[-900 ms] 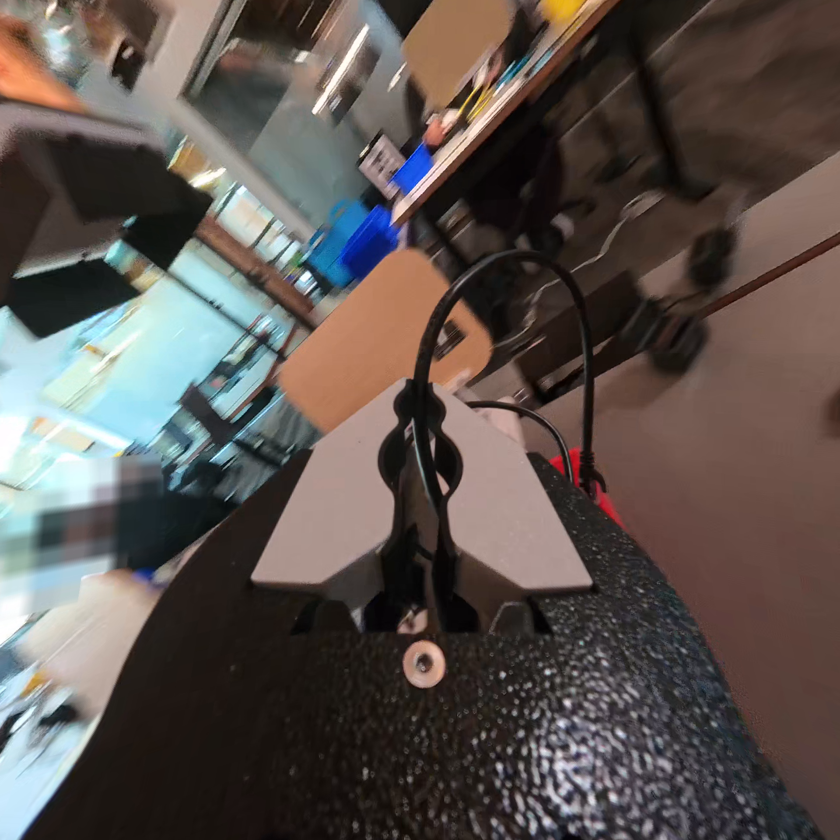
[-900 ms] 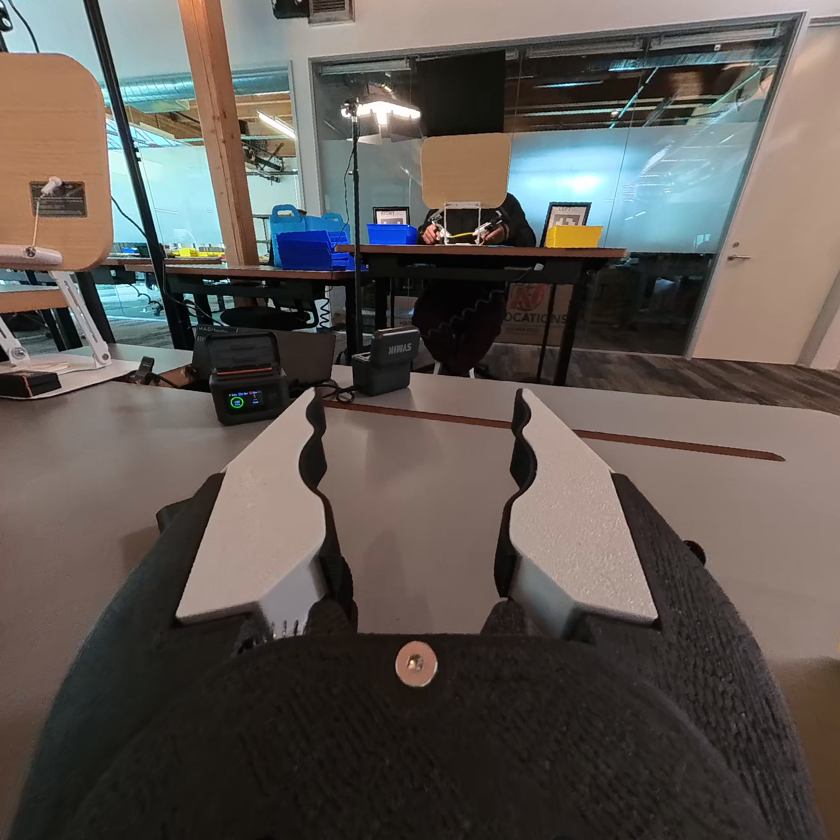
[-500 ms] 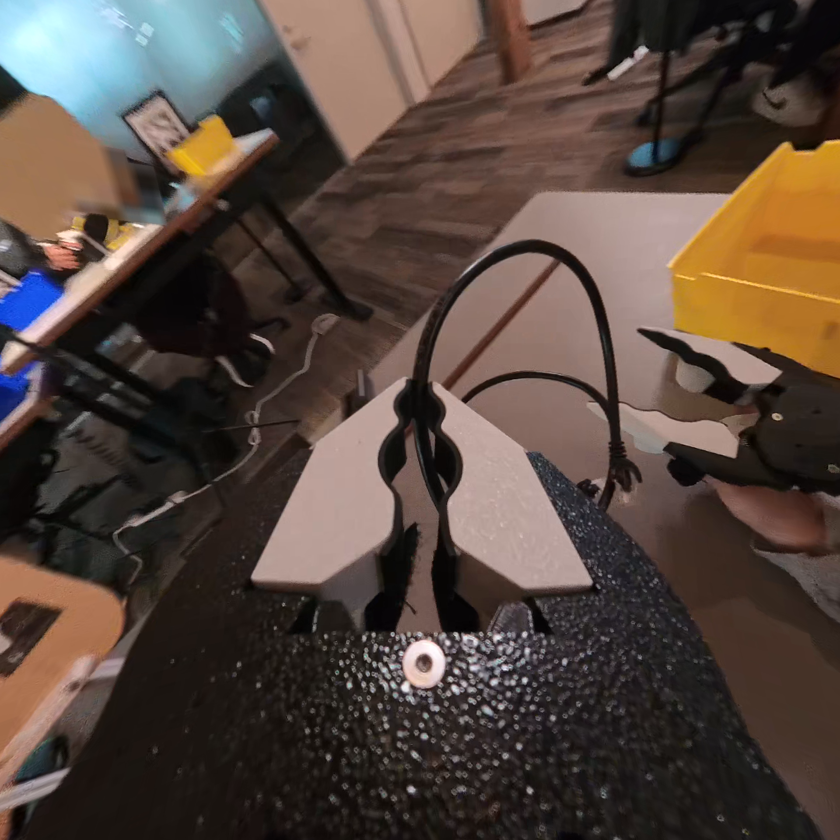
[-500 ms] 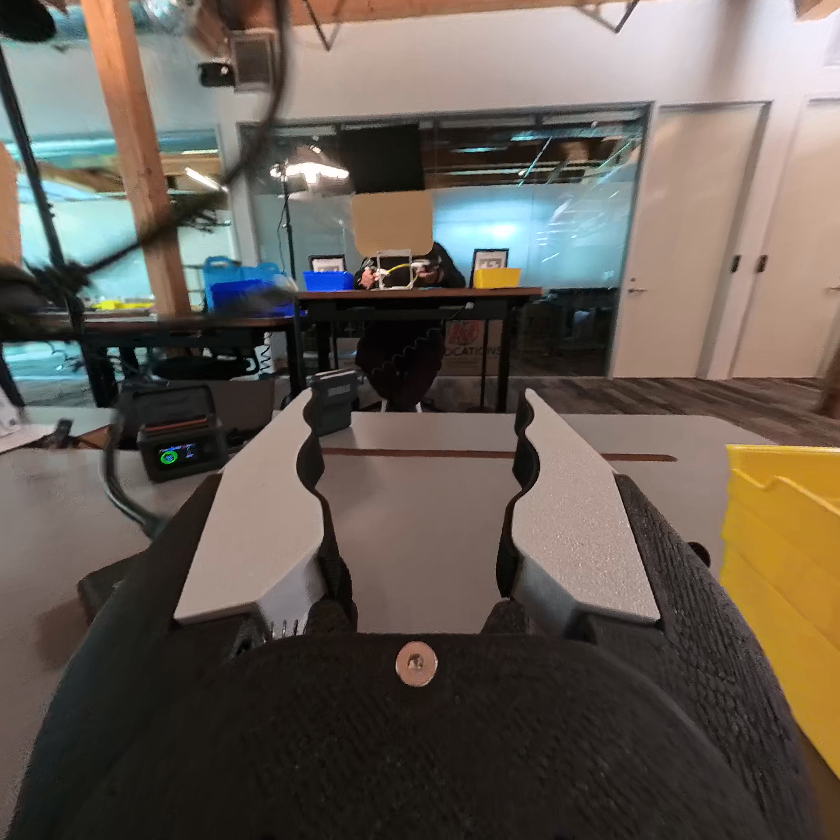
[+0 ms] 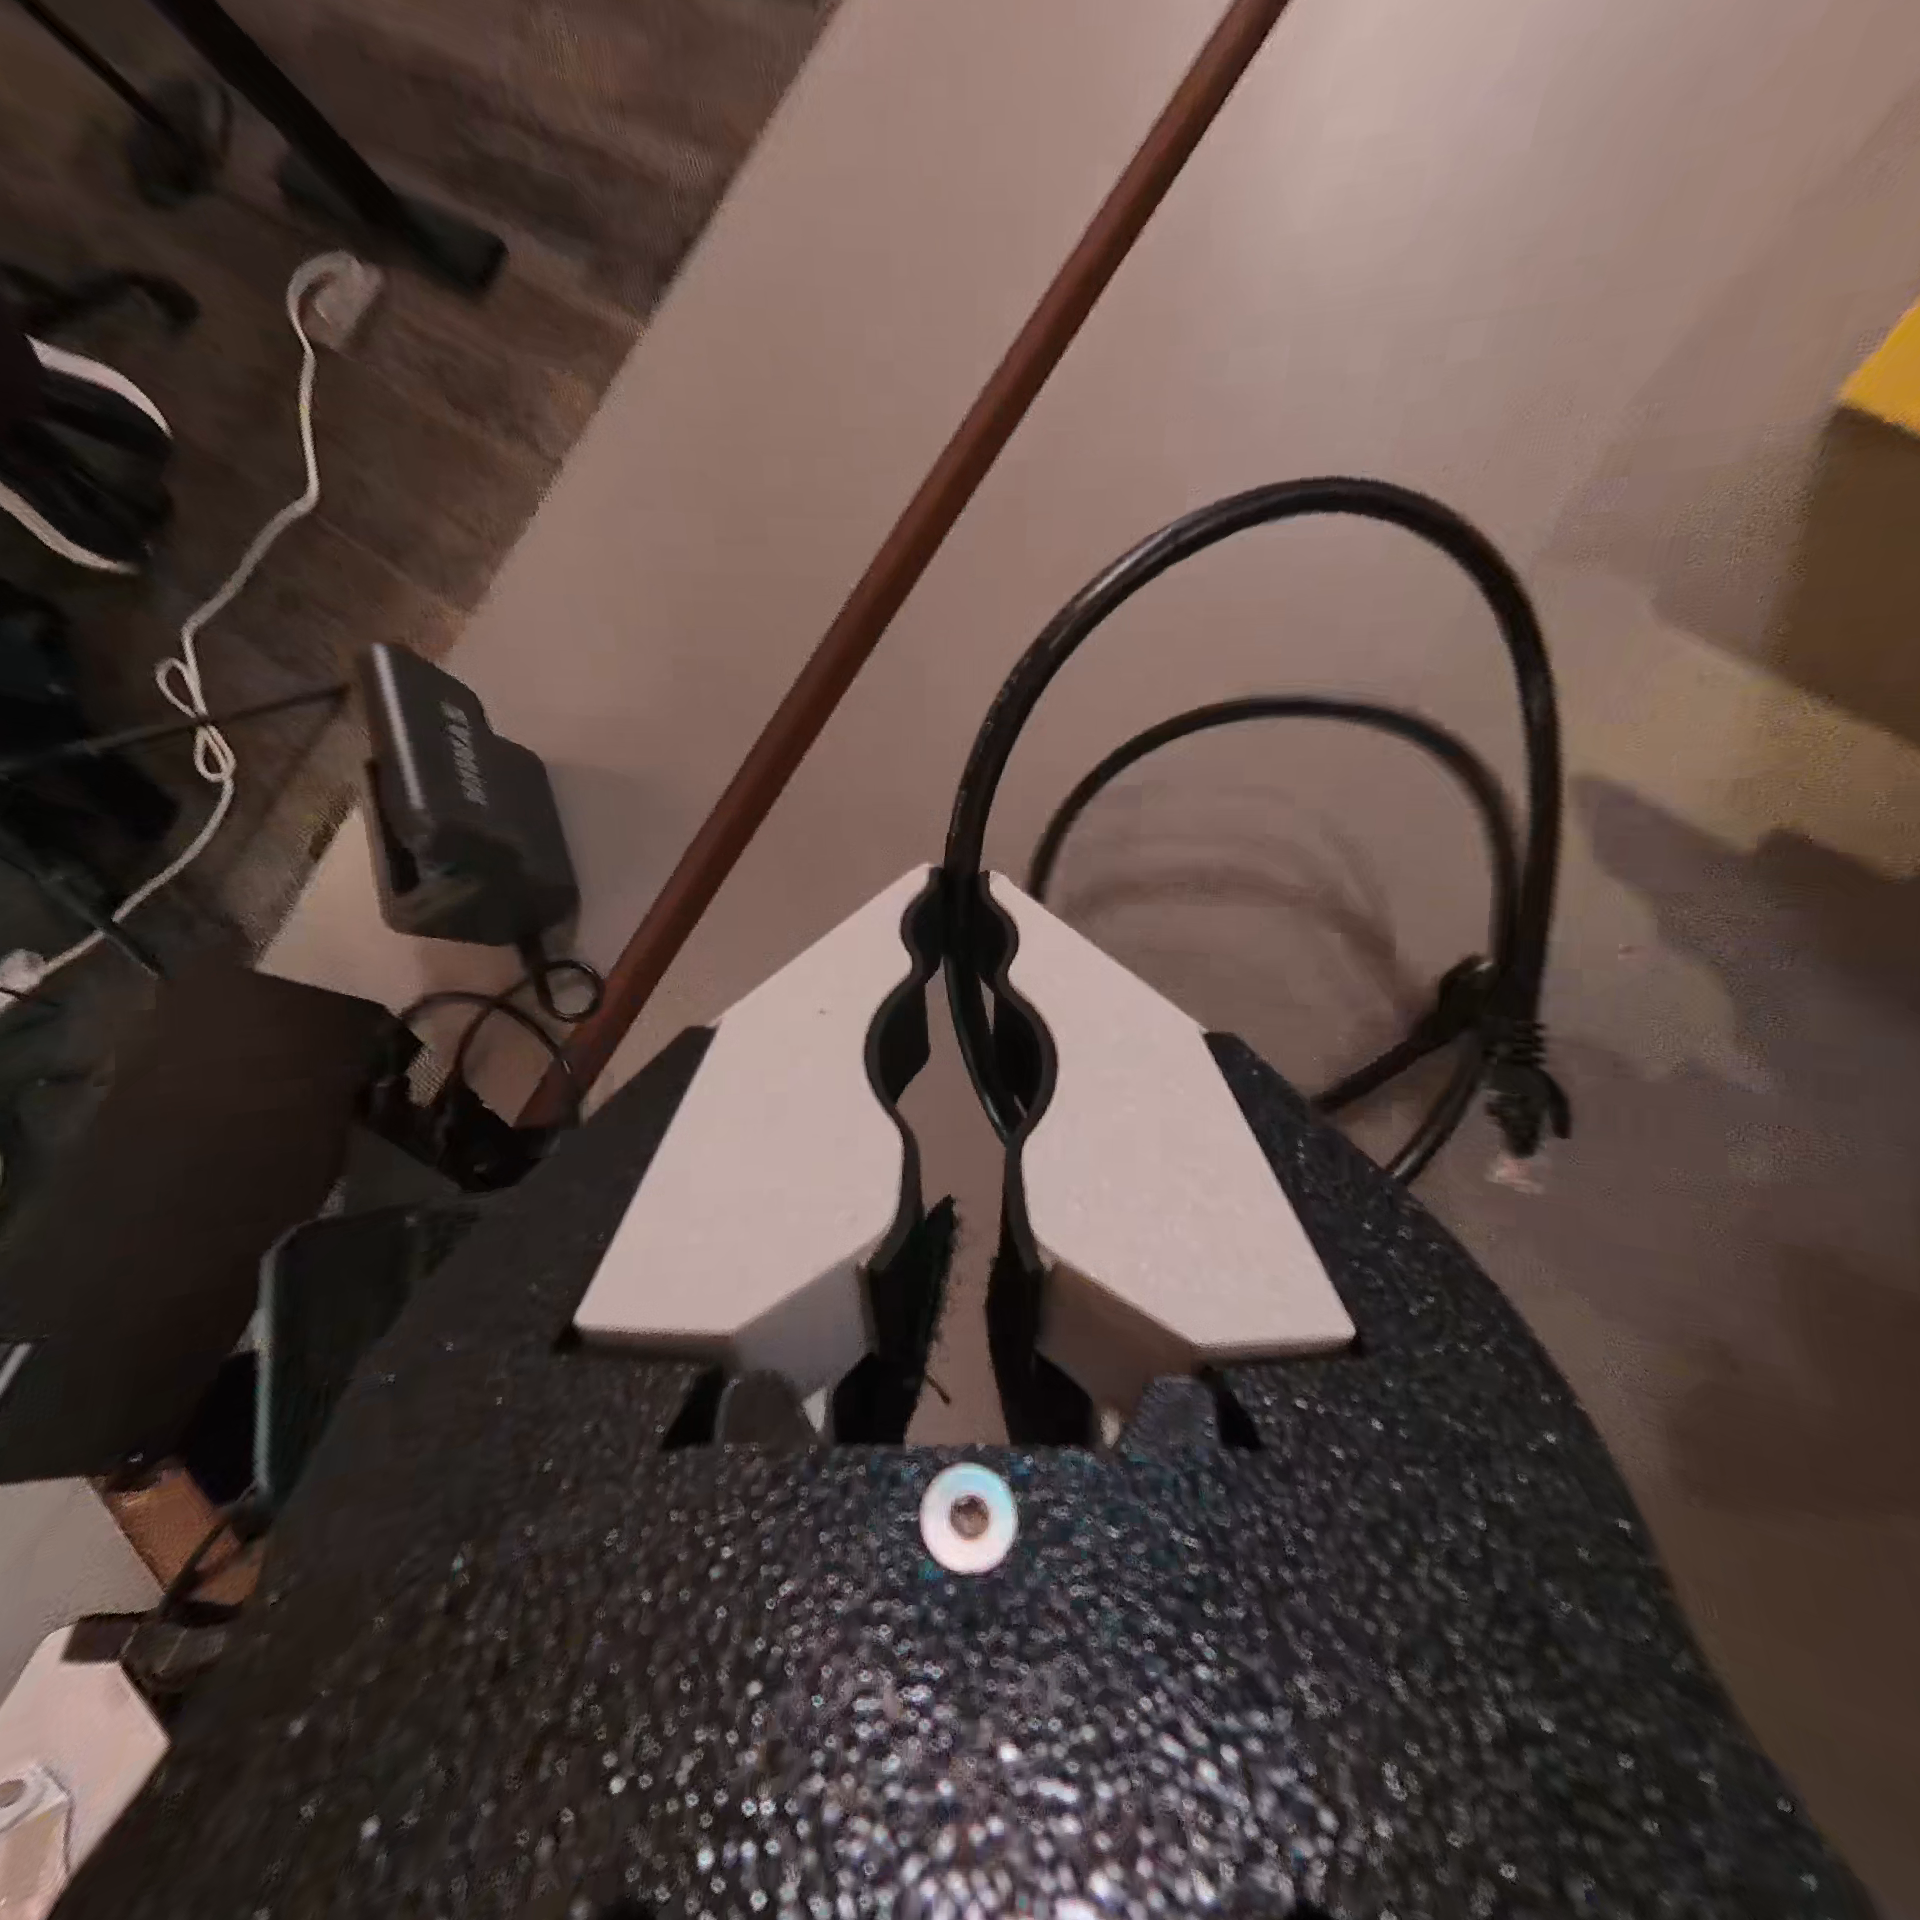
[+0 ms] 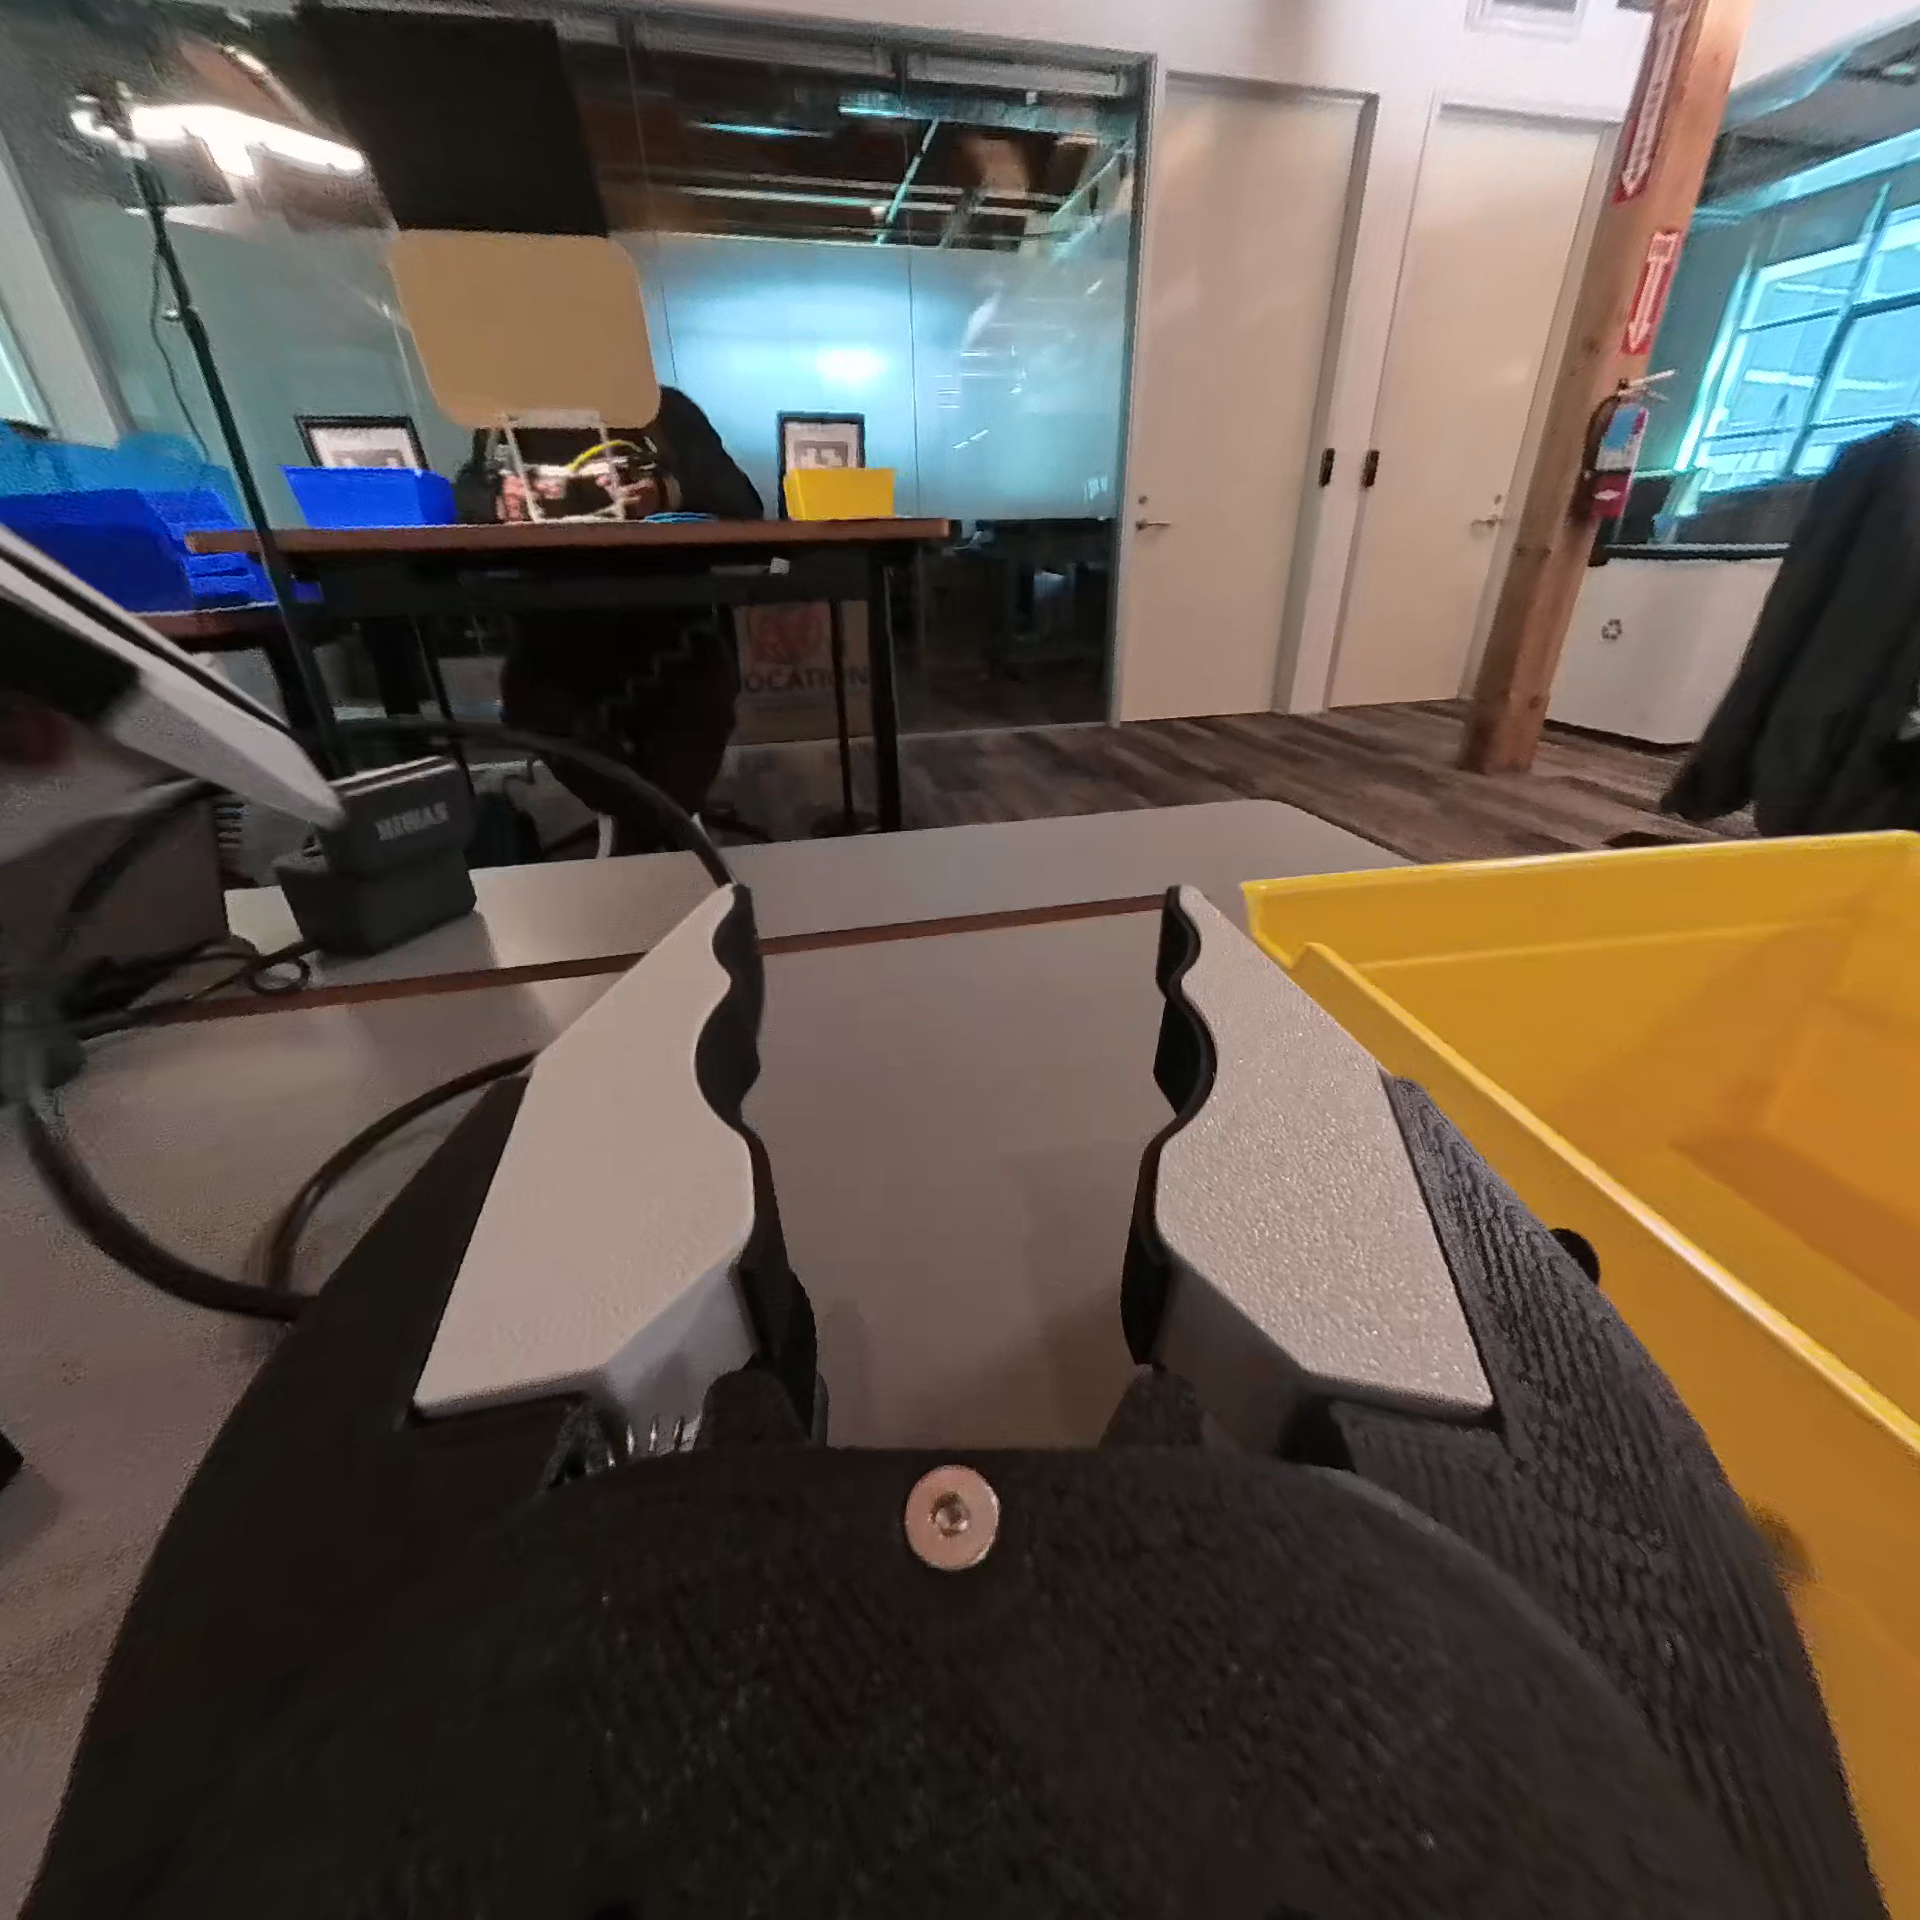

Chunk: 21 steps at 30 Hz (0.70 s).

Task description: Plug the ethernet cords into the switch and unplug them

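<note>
My left gripper is shut on a black ethernet cord. The cord arches up out of the fingertips and bends down to the right. Its plug hangs free just above the grey table, and a second loop of cord lies behind it. My right gripper is open and empty, low over the table. The cord also shows at the left of the right wrist view, under one finger of the left gripper. I cannot make out a switch in either view.
A yellow bin stands close on the right of my right gripper; its corner shows in the left wrist view. A dark grey box sits near the table's far edge by a brown strip. Black gear lies at left.
My left gripper has swung down to face the table, still holding the cord. My right gripper has turned right, so the yellow bin fills more of its view.
</note>
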Available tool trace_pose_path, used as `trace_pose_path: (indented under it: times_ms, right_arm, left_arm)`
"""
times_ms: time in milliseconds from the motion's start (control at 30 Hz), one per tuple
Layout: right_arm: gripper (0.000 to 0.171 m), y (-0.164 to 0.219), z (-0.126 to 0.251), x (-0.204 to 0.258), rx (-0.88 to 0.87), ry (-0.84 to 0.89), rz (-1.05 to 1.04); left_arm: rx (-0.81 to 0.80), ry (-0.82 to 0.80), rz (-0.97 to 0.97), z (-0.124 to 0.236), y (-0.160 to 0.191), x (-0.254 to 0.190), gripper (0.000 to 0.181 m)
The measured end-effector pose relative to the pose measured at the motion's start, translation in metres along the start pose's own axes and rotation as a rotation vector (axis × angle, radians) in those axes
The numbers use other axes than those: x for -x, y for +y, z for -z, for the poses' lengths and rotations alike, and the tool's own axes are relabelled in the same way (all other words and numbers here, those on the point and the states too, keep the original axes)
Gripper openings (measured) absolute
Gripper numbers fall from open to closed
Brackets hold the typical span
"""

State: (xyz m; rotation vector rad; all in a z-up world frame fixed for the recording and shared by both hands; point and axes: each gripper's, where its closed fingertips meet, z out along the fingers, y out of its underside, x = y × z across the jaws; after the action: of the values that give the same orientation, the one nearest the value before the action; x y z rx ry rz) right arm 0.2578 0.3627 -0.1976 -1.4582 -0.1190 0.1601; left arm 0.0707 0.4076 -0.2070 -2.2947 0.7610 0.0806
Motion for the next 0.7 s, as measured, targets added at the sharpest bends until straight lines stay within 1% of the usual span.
trace_pose_path:
  times_ms: [67, 133, 167, 267, 300, 333, 367, 400, 467, 533, 567, 633, 700]
  right_arm:
    - [0.077, -0.001, 0.000, 0.007, -0.007, -0.031, -0.003]
    - [0.077, -0.003, 0.000, 0.014, -0.022, -0.064, 0.009]
    - [0.077, -0.005, 0.000, 0.018, -0.032, -0.084, 0.016]
    - [0.077, -0.014, 0.005, 0.037, -0.095, -0.176, 0.026]
    - [0.077, -0.017, 0.006, 0.042, -0.113, -0.201, 0.031]
    - [0.076, -0.019, 0.008, 0.048, -0.126, -0.224, 0.037]
    - [0.076, -0.020, 0.009, 0.052, -0.132, -0.239, 0.043]
    - [0.076, -0.019, 0.009, 0.056, -0.133, -0.250, 0.049]
    - [0.076, -0.017, 0.010, 0.066, -0.131, -0.293, 0.061]
    - [0.076, -0.016, 0.014, 0.082, -0.137, -0.372, 0.071]
    - [0.074, -0.017, 0.019, 0.094, -0.148, -0.438, 0.082]
    - [0.064, -0.016, 0.034, 0.125, -0.165, -0.608, 0.128]
    - [0.063, -0.005, 0.049, 0.155, -0.135, -0.761, 0.197]
  left_arm:
    - [0.020, 0.003, 0.015, -0.022, 0.009, 0.002, 0.003]
    - [-0.030, -0.009, 0.062, -0.035, 0.011, 0.005, 0.003]
    - [-0.061, 0.006, 0.098, -0.037, 0.011, 0.003, 0.011]
    - [-0.208, 0.038, 0.162, -0.020, 0.011, -0.001, 0.055]
    - [-0.253, 0.022, 0.180, -0.010, 0.015, 0.001, 0.077]
    - [-0.285, 0.003, 0.203, 0.000, 0.025, 0.003, 0.092]
    - [-0.311, -0.015, 0.234, 0.010, 0.038, 0.005, 0.100]
    - [-0.339, -0.024, 0.283, 0.020, 0.053, 0.006, 0.105]
    - [-0.431, 0.009, 0.397, 0.038, 0.080, 0.001, 0.102]
    - [-0.510, 0.048, 0.480, 0.047, 0.106, -0.006, 0.101]
    - [-0.548, 0.042, 0.499, 0.052, 0.117, -0.008, 0.099]
    - [-0.632, 0.018, 0.515, 0.064, 0.133, -0.011, 0.095]
    - [-0.709, 0.031, 0.496, 0.077, 0.143, -0.022, 0.091]
